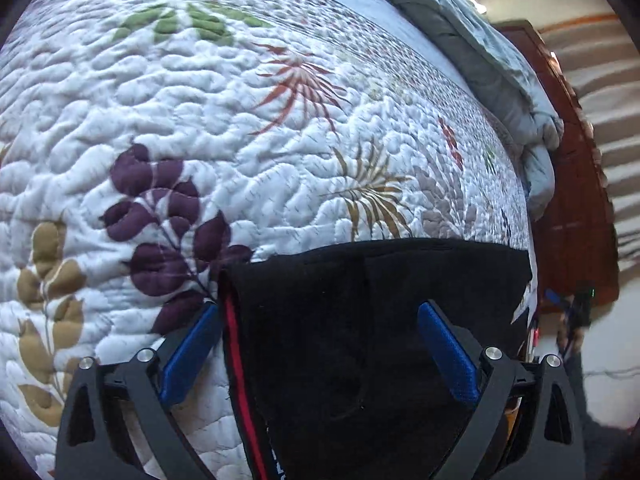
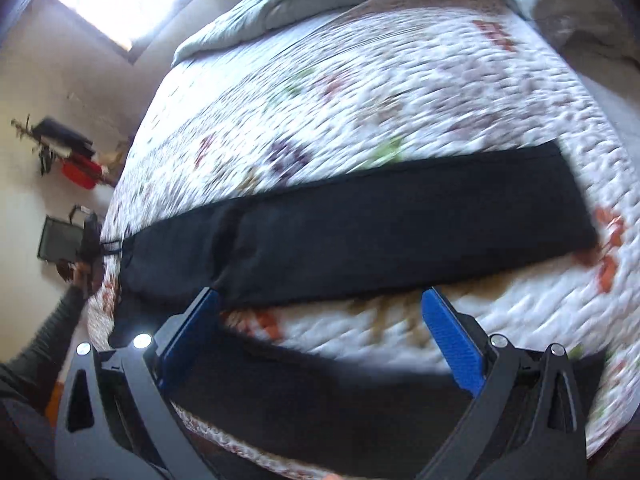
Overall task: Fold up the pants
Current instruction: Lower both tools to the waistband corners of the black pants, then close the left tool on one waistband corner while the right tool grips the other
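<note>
Nearest the lens, my left gripper [image 1: 320, 332] stands with its blue pads [image 1: 448, 354] spread wide above one end of the black pants [image 1: 380, 320]; nothing is pinched between them. A red stripe [image 1: 238, 364] runs along the pants' left edge, and white lettering below it is cut off by the frame. The pants lie on the floral quilt [image 1: 200, 120]; their right side runs to the bed's edge, beyond which a dark wooden piece [image 1: 572, 200] shows, blurred.

My right gripper [image 2: 320, 332] is likewise spread, with nothing between its pads. From its view, the pants [image 2: 380, 228] stretch as one long strip across the quilt [image 2: 360, 92], smeared by motion. A dark band [image 2: 320, 384] crosses between the fingers; whether cloth or shadow I cannot tell. At far left a sleeve [image 2: 52, 328] and the other gripper are barely legible. A crumpled grey duvet [image 2: 280, 4] lies beyond.
</note>
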Demonstrator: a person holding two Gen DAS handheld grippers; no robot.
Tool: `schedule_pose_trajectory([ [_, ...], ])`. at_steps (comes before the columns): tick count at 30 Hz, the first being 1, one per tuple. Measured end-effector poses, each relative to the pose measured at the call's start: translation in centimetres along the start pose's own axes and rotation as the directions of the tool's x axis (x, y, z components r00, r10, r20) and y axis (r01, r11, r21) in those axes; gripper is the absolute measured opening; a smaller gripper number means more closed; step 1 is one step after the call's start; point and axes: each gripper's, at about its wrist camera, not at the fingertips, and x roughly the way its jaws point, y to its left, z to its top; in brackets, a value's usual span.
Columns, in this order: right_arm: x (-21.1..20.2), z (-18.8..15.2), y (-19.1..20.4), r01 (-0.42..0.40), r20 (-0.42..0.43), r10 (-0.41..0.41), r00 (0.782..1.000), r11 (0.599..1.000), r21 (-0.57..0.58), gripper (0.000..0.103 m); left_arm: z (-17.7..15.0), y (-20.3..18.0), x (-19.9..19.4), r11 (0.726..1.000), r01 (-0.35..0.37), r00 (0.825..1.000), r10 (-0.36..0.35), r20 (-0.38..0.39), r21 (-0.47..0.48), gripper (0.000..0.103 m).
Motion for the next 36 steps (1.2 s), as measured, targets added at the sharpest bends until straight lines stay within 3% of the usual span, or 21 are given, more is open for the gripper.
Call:
schedule_pose_trajectory([
  [2,-1.5,2.5,-3.6,0.029,0.012,-0.030,0.999,0.999,0.041,0.100,0.1,-0.3,0.2,0.999,-0.031,0.999,0.032,-0.012,0.033,0.090],
  [4,-3.0,5.3,-8.1,0.045,0.026,-0.048,0.998,0.993,0.108,0.100,0.2,-0.5,0.5,0.996,-0.068,0.997,0.069,-0.020,0.050,0.072],
  [5,-3.2,6.2,-9.7,0.058,0.023,-0.062,0.998,0.989,0.132,0.100,0.3,-0.4,0.5,0.995,-0.086,0.996,0.087,-0.020,0.046,0.056],
  [6,-3.1,7.3,-11.9,0.084,0.011,-0.087,0.996,0.984,0.158,0.099,0.4,-0.1,0.6,0.995,-0.098,0.995,0.098,-0.020,0.035,0.050],
  [9,-1.6,9.1,-16.6,0.116,-0.035,-0.111,0.993,0.971,0.208,0.098,0.3,0.0,0.6,0.992,-0.123,0.992,0.123,-0.016,0.030,0.044],
  [12,1.7,9.7,-19.3,0.086,-0.105,-0.065,0.992,0.974,0.211,0.075,0.3,0.1,0.5,0.991,-0.134,0.991,0.134,-0.005,-0.002,0.045],
  [13,2.6,9.8,-19.7,0.080,-0.127,-0.055,0.990,0.976,0.204,0.072,0.3,0.2,0.6,0.992,-0.122,0.993,0.122,0.001,-0.021,0.051],
  [15,4.5,9.8,-20.1,0.067,-0.160,-0.039,0.986,0.982,0.178,0.077,0.2,0.1,0.7,0.994,-0.107,0.994,0.108,0.009,-0.034,0.066],
  [17,5.0,9.9,-19.6,0.022,-0.156,0.000,0.988,0.990,0.142,0.088,0.3,-0.7,1.1,0.992,-0.122,0.992,0.122,0.013,-0.030,0.074],
  [19,5.1,9.9,-19.3,-0.006,-0.162,0.024,0.986,0.994,0.110,0.086,0.2,-1.5,1.5,0.988,-0.155,0.988,0.156,0.016,-0.011,0.074],
  [20,5.1,9.7,-19.3,-0.038,-0.167,0.055,0.984,0.994,0.103,0.077,0.1,-1.6,1.4,0.987,-0.161,0.987,0.161,0.018,-0.010,0.068],
  [24,4.8,9.1,-19.7,-0.065,-0.172,0.083,0.982,0.993,0.103,0.063,-0.1,-0.9,0.6,0.981,-0.188,0.982,0.189,0.027,-0.045,0.035],
  [26,4.5,8.9,-20.1,-0.073,-0.178,0.091,0.980,0.992,0.106,0.039,-0.2,-0.9,0.2,0.978,-0.200,0.979,0.201,0.028,-0.052,0.028],
  [29,4.2,9.2,-19.6,-0.082,-0.194,0.096,0.976,0.994,0.077,0.026,-0.3,-1.6,-0.2,0.972,-0.231,0.972,0.232,0.030,-0.031,0.023],
  [36,2.8,9.8,-17.6,-0.022,-0.159,0.022,0.987,1.000,0.002,0.018,-0.8,-3.0,-2.3,0.967,-0.253,0.963,0.255,0.086,-0.030,0.015],
])
